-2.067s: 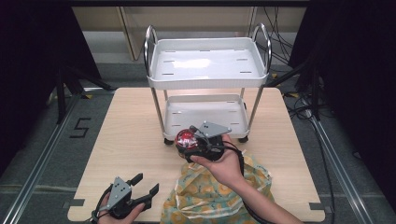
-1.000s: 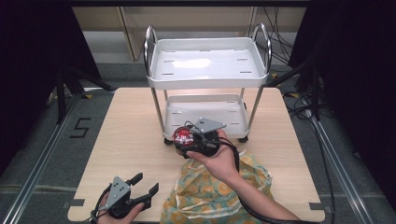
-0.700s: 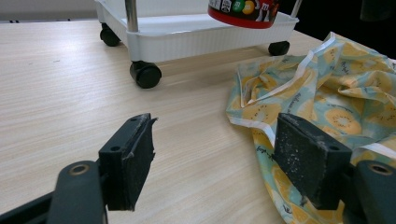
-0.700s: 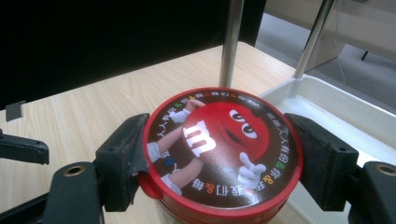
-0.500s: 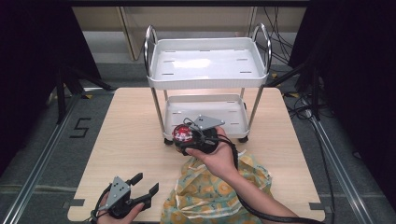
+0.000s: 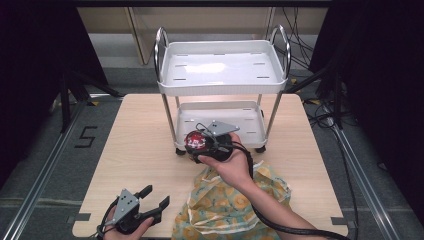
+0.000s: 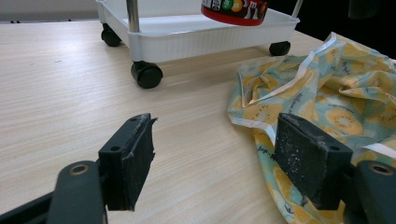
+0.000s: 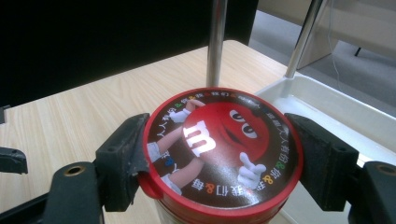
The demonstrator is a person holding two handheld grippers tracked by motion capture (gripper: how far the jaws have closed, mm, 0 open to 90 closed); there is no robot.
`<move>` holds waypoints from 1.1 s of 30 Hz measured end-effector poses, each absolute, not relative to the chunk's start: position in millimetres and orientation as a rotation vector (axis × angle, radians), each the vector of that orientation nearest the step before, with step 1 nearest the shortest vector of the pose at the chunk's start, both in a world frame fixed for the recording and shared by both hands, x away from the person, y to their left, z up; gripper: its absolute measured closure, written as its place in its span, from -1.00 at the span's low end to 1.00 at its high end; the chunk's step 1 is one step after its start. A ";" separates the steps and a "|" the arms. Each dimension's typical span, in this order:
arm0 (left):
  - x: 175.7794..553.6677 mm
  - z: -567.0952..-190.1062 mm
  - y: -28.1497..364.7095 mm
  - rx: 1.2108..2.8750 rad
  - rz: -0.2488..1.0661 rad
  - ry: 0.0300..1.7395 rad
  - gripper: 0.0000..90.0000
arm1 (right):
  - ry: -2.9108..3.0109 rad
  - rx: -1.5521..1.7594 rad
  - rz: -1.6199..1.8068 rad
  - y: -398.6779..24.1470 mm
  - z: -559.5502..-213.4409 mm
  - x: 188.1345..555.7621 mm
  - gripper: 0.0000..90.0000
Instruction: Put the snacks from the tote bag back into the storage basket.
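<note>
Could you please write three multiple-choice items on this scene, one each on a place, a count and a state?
1. Where is the red-lidded candy tub?
A. on the cart's top tray
B. held at the front edge of the cart's lower tray
C. lying on the yellow patterned cloth

2. How many trays does the white cart have?
A. one
B. two
C. three

3. How does the left gripper stand?
A. open and holding nothing
B. shut on the cloth
C. shut on a cart wheel

Answers:
1 B, since the right gripper clamps the tub there, with the tray rim beside it in the right gripper view.
2 B, since the high view shows an upper and a lower tray.
3 A, since its jaws stand apart over the bare table beside the cloth.
</note>
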State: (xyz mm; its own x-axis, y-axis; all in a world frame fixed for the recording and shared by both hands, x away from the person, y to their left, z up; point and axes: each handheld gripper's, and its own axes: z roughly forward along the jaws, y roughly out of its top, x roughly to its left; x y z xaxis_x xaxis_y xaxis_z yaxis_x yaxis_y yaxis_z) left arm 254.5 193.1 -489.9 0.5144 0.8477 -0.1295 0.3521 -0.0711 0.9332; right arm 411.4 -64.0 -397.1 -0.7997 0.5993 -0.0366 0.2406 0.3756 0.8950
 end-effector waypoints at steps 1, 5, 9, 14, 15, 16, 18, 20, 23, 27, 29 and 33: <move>254.5 -490.0 193.1 1.656 0.562 1.034 -0.38 | 2.290 0.740 1.401 -63.7 -397.2 411.6 -0.40; 254.6 -490.2 192.9 1.655 0.561 1.033 -0.38 | 2.276 0.738 1.387 -64.1 -397.1 414.3 -0.40; 254.6 -490.3 193.0 1.658 0.562 1.032 -0.38 | 2.284 0.747 1.384 -63.7 -396.9 417.4 -0.40; 254.5 -490.2 192.9 1.655 0.560 1.032 -0.38 | 2.273 0.752 1.391 -60.4 -395.9 421.0 -0.40; 254.5 -490.3 193.0 1.656 0.560 1.032 -0.38 | 2.283 0.750 1.383 -60.3 -395.3 421.7 -0.40; 254.5 -490.3 193.1 1.657 0.559 1.032 -0.38 | 2.280 0.749 1.381 -59.8 -395.0 422.3 -0.40; 254.6 -490.5 193.0 1.656 0.560 1.034 -0.38 | 2.276 0.750 1.382 -59.3 -394.7 423.3 -0.40; 255.0 -490.6 193.2 1.660 0.559 1.030 -0.38 | 2.276 0.761 1.378 -59.1 -394.8 423.7 -0.40; 254.9 -490.7 192.7 1.656 0.557 1.029 -0.38 | 2.275 0.786 1.385 -58.0 -395.7 423.7 -0.40; 254.6 -490.3 192.7 1.658 0.561 1.034 -0.38 | 2.265 0.762 1.382 -58.2 -396.4 426.9 -0.40; 255.2 -490.7 193.0 1.658 0.558 1.028 -0.38 | 2.265 0.767 1.375 -58.8 -396.1 427.9 -0.40; 254.6 -490.3 192.6 1.656 0.559 1.033 -0.38 | 2.258 0.777 1.372 -58.8 -396.2 429.8 -0.40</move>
State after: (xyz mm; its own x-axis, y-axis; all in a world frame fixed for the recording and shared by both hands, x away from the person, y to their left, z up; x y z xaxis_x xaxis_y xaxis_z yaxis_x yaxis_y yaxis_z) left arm 254.6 192.6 -490.3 0.5169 0.8459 -0.1316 0.3519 -0.0698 0.9334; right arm 429.8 -58.8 -396.2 -0.7726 0.6338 -0.0388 0.2576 0.3687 0.8932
